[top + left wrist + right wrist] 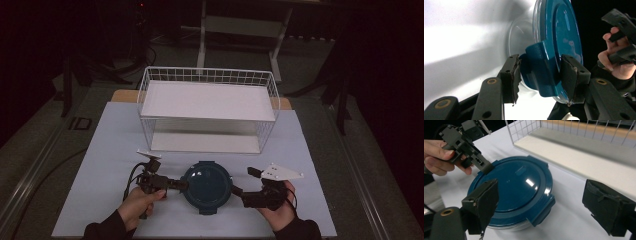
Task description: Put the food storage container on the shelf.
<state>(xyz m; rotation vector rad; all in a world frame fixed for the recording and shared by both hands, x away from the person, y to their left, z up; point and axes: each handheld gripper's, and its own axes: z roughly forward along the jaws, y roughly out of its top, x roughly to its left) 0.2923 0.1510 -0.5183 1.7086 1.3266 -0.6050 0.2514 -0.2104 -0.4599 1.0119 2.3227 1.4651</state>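
Both grippers flank the round dark-blue lidded container (206, 186): left gripper (540, 77) clamps its clip tab (nearer hand), right gripper (549, 205) gapes beside it.

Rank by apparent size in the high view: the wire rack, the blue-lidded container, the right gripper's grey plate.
1. wire rack, plainly largest
2. blue-lidded container
3. grey plate, smallest
The rack stands farther off, yet looks biggest.
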